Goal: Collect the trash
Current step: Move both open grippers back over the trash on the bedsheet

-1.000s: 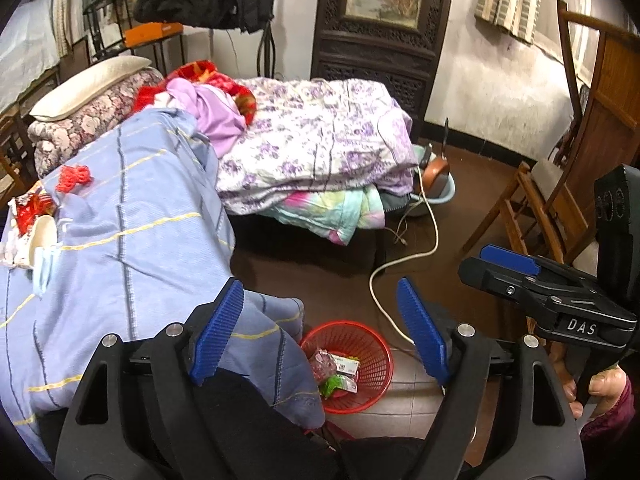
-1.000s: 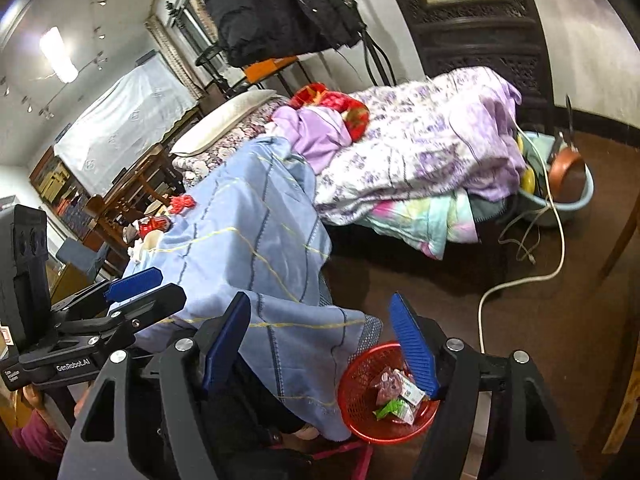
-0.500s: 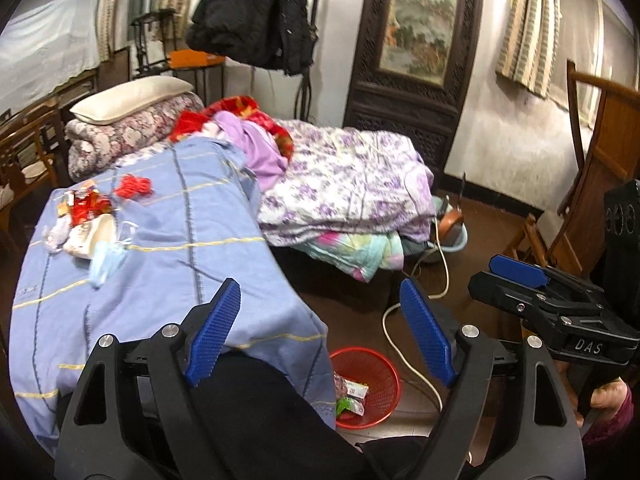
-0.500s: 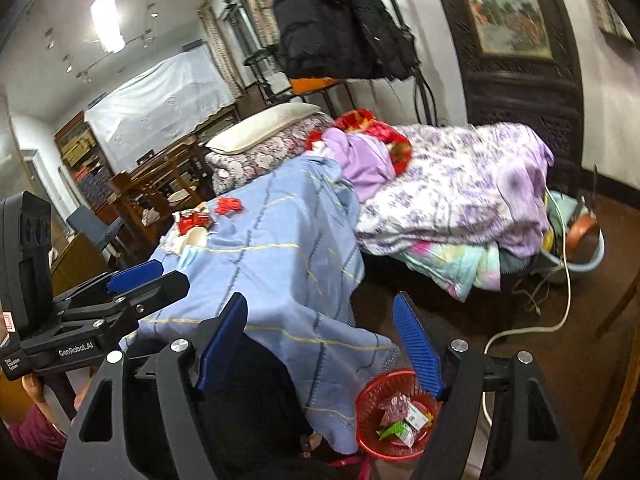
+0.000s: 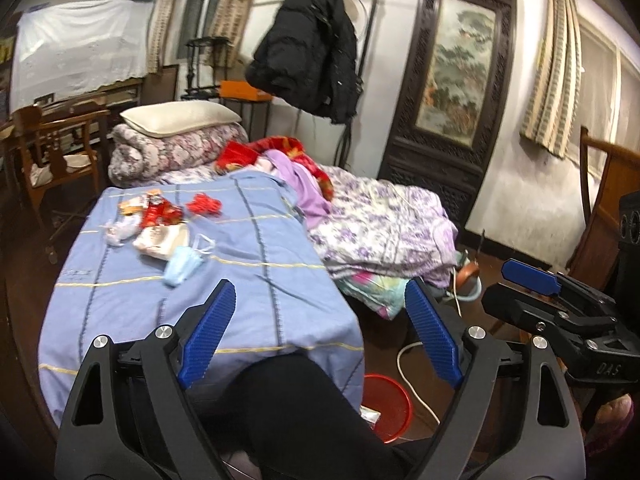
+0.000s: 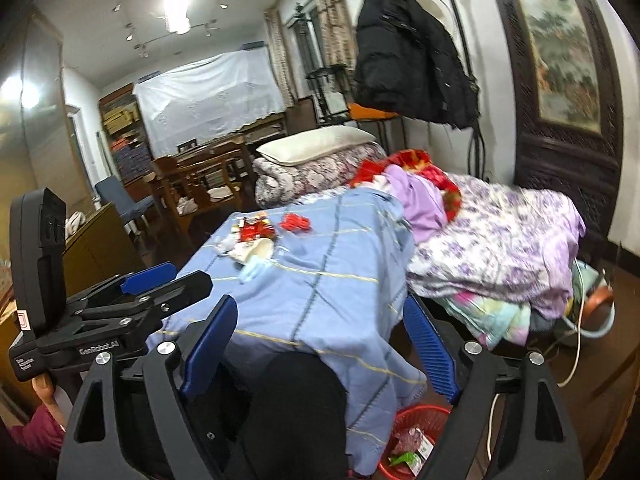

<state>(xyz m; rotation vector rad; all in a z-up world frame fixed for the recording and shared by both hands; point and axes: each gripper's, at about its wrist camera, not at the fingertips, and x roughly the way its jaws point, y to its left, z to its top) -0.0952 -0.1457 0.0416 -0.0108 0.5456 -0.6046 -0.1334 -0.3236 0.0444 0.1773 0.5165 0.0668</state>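
A pile of trash (image 5: 156, 220) lies on the blue blanket (image 5: 240, 280) that covers the bed, near its far left side. In the pile are red wrappers (image 5: 160, 210), a white wrapper (image 5: 160, 240) and a crumpled blue face mask (image 5: 182, 266), all close together. A red basket (image 6: 416, 440) stands on the floor just past the hanging edge of the blanket, with a few wrappers inside it.

The left gripper (image 5: 316, 336) hangs over the near end of the bed. Its blue fingers (image 5: 208, 332) are spread wide and opening more, with nothing between them. The right gripper (image 6: 320, 344) is beside it, and its fingers (image 6: 428, 348) are also wide apart and opening, holding nothing. Both are well apart from the trash.

A purple flowered quilt (image 5: 384, 224) lies on the right of the blanket. A black coat (image 5: 308, 52) hangs on the wall behind.
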